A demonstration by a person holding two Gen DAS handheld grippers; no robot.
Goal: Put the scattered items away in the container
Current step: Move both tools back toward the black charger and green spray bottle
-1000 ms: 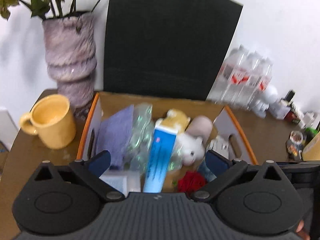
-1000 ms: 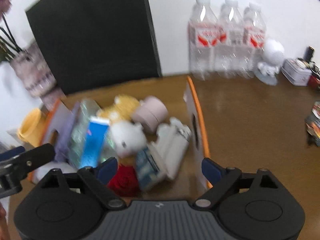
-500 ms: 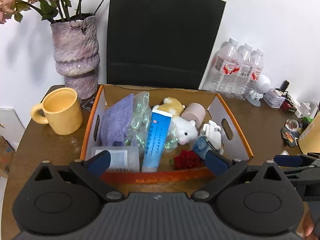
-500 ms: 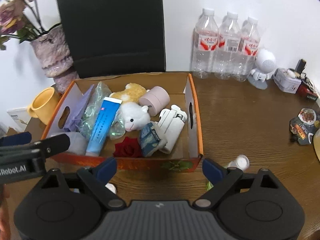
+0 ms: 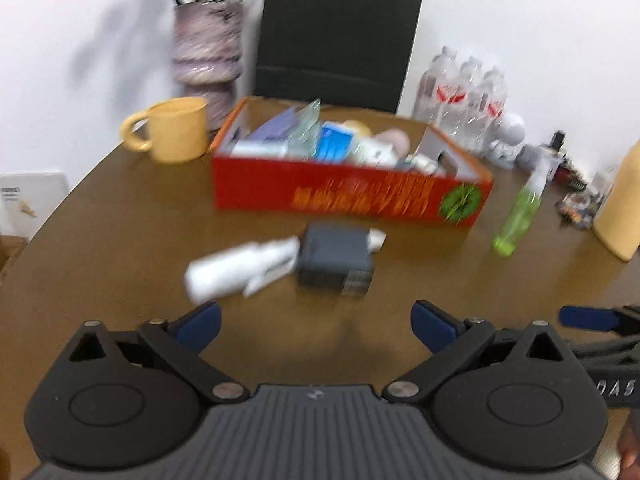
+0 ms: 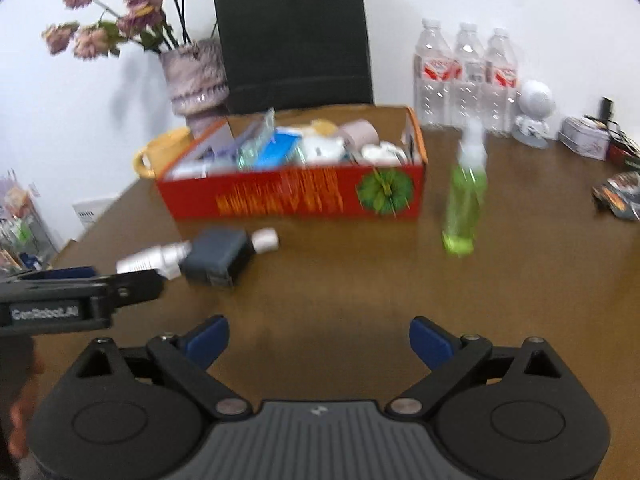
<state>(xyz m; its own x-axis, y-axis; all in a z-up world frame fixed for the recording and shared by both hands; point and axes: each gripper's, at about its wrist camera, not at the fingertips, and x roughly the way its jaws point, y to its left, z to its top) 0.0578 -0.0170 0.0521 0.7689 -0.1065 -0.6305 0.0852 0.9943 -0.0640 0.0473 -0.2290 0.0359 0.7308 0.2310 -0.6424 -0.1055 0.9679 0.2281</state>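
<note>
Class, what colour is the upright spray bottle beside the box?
Green spray bottle, clearest in the right wrist view.

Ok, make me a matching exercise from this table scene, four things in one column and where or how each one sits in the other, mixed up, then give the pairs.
Things:
1. green bottle
2. dark grey box
3. yellow mug
4. blue tube

Places or states:
A. inside the red box
B. standing upright on the table, right of the red box
C. lying on the table in front of the red box
D. on the table left of the red box, by the vase

Pairs: 1-B, 2-C, 3-D, 4-A
</note>
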